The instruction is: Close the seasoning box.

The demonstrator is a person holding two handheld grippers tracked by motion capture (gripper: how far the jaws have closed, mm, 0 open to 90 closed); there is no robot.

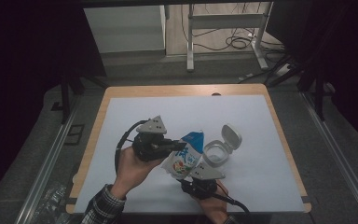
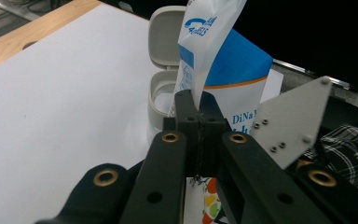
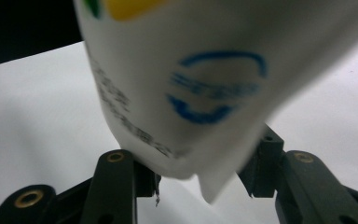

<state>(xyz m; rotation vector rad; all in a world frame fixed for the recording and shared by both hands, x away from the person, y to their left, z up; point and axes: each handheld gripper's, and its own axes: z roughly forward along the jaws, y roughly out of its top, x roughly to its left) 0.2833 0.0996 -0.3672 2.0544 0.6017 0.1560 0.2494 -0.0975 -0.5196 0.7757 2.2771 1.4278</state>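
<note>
Both hands come in from the near table edge and meet over the white sheet (image 1: 242, 116). The left gripper (image 1: 175, 145) points level to the right, its jaws pinched tight on the upper edge of a blue-and-white pouch (image 1: 186, 156). The right gripper (image 1: 200, 176) points away from the person, jaws partly spread around the pouch's lower end, held above the sheet. Just right stands a white flip-lid container (image 1: 216, 151), lid open.

White-topped table (image 1: 135, 116) with open container (image 1: 216, 150)

Left gripper (image 1: 179, 145) jaws pinched tight, pointing right; right gripper (image 1: 193, 169) jaws partly spread, pointing far; hands near edge.
</note>
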